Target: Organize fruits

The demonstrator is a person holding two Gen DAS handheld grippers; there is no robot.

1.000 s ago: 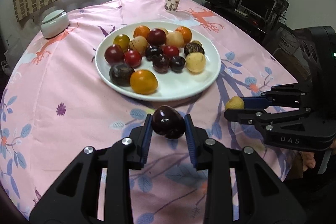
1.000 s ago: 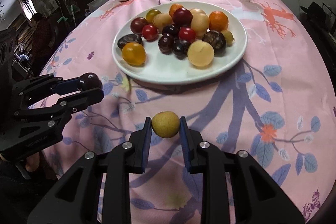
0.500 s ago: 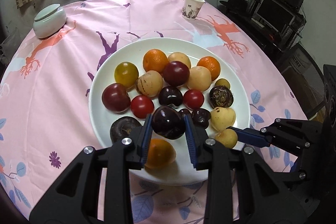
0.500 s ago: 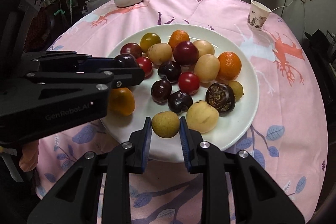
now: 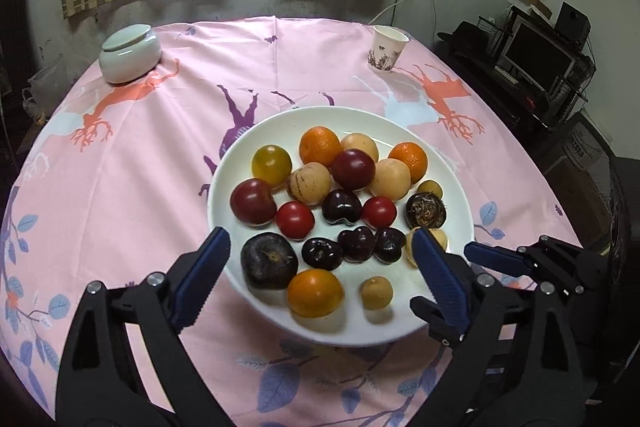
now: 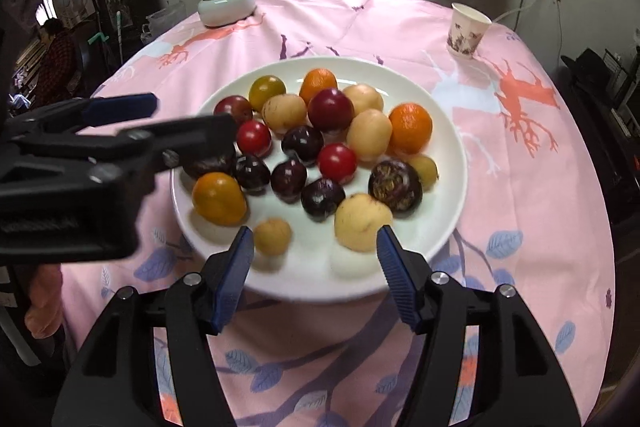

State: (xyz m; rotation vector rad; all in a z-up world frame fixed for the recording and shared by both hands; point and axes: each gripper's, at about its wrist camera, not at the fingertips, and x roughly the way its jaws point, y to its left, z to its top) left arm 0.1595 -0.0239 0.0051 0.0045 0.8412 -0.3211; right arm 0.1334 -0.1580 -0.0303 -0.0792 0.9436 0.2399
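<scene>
A white plate [image 5: 448, 319] [image 6: 444, 131] holds several fruits: oranges, red tomatoes, dark plums and tan fruits. My left gripper [image 5: 320, 275] is open and empty over the plate's near edge, and it shows at the left of the right wrist view [image 6: 188, 123]. A dark plum [image 5: 322, 253] lies on the plate between its fingers. My right gripper [image 6: 314, 263] is open and empty at the plate's near rim, and it shows at the right of the left wrist view [image 5: 480, 255]. A small tan fruit [image 6: 273, 235] [image 5: 376, 291] lies on the plate by the right gripper's left finger.
A pale lidded jar [image 5: 129, 54] [image 6: 226, 3] stands at the back left of the pink tablecloth [image 5: 120, 163]. A paper cup [image 5: 386, 48] [image 6: 467, 31] stands at the back right. A monitor and shelf [image 5: 540, 55] stand beyond the table's right edge.
Both grippers moved over the plate and opened. The left one let go of the dark plum, the right one let go of the small tan fruit; both fruits now lie on the plate.
</scene>
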